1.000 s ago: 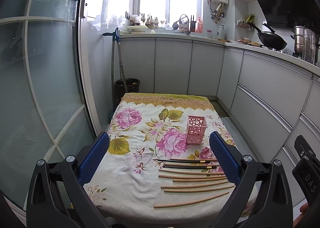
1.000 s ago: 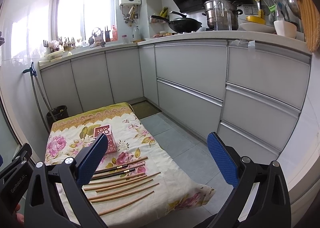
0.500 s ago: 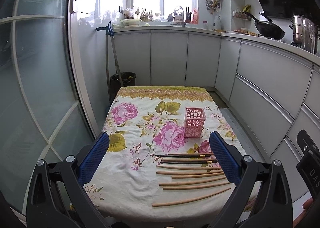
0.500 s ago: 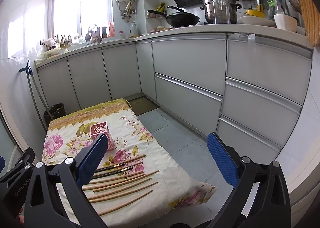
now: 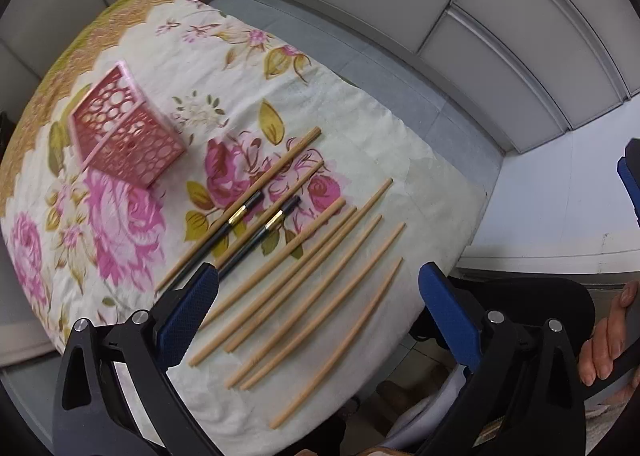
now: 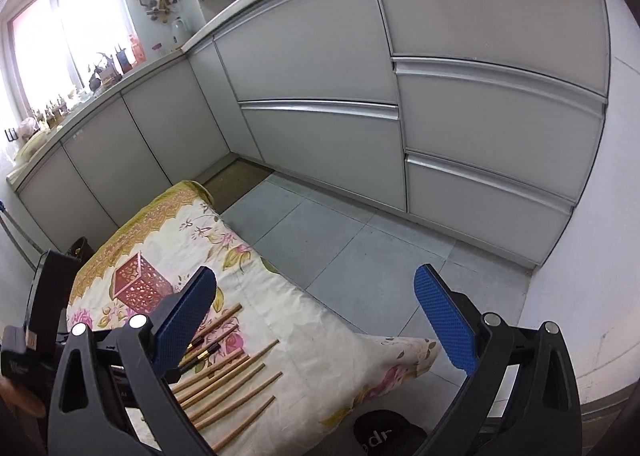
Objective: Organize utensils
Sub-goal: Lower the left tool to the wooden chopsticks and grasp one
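Several bare wooden chopsticks (image 5: 276, 274) lie side by side on the floral tablecloth (image 5: 360, 143), and two black chopsticks (image 5: 250, 203) with gold bands lie among them. A pink perforated holder (image 5: 124, 127) stands behind them to the left, with nothing visible in it. My left gripper (image 5: 316, 284) hovers open just above the near ends of the chopsticks and holds nothing. My right gripper (image 6: 314, 288) is open and higher up, over the table's right edge, with the chopsticks (image 6: 236, 380) and the holder (image 6: 138, 286) to its lower left.
Grey tiled floor (image 6: 360, 240) and white cabinet drawers (image 6: 480, 127) lie right of the table. The left gripper's black body (image 6: 52, 296) shows at the right view's left edge. A hand (image 5: 608, 340) grips the right handle.
Both cameras have tipped downward and come closer to the table. The left gripper now hangs directly over the chopsticks. Both stay open.
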{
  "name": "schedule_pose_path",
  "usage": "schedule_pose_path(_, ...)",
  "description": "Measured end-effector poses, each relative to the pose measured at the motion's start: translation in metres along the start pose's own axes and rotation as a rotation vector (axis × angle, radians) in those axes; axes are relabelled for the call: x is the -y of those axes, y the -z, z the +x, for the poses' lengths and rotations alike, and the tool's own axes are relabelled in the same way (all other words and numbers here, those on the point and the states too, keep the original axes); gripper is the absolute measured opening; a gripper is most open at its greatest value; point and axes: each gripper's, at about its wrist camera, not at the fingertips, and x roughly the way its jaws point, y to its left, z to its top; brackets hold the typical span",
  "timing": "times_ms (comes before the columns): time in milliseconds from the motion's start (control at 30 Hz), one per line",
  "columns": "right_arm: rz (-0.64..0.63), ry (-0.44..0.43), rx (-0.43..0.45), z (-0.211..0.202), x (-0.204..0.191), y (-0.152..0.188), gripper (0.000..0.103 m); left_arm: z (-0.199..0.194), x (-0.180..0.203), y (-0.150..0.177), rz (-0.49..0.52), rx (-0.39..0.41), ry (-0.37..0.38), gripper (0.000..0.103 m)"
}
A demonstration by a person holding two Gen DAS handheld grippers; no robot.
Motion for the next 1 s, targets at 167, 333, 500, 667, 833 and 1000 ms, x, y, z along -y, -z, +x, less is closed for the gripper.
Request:
schedule_pose_path(167, 0.024, 0.002, -0.072, 0.034, 0.005, -0.004, 0.097, 0.044, -0.021, -0.055, 0.016, -0.147, 0.026, 0.096)
schedule_pose_path(333, 0.04, 0.001, -0.096, 0.05, 0.008, -0.01, 0.097, 0.073, -0.028, -0.081, 0.042, -0.208, -0.013, 0.076)
schedule_pose_path(500, 0.033, 0.003, -0.123, 0.06, 0.005, -0.01, 0.097, 0.084, -0.031, -0.091, 0.067, -0.219, -0.025, 0.066)
schedule_pose_path(667, 0.034, 0.015, -0.122, 0.063, 0.005, -0.01, 0.097, 0.1, -0.03, -0.1, 0.086, -0.232, -0.032, 0.052)
schedule_pose_path(833, 0.032, 0.018, -0.13, 0.065, 0.006, -0.009, 0.097, 0.117, -0.021, -0.099, 0.113, -0.243, -0.058, 0.042)
schedule_pose_path(1000, 0.031, 0.016, -0.129, 0.064, 0.006, -0.009, 0.097, 0.13, -0.013, -0.103, 0.158, -0.253, -0.094, 0.037)
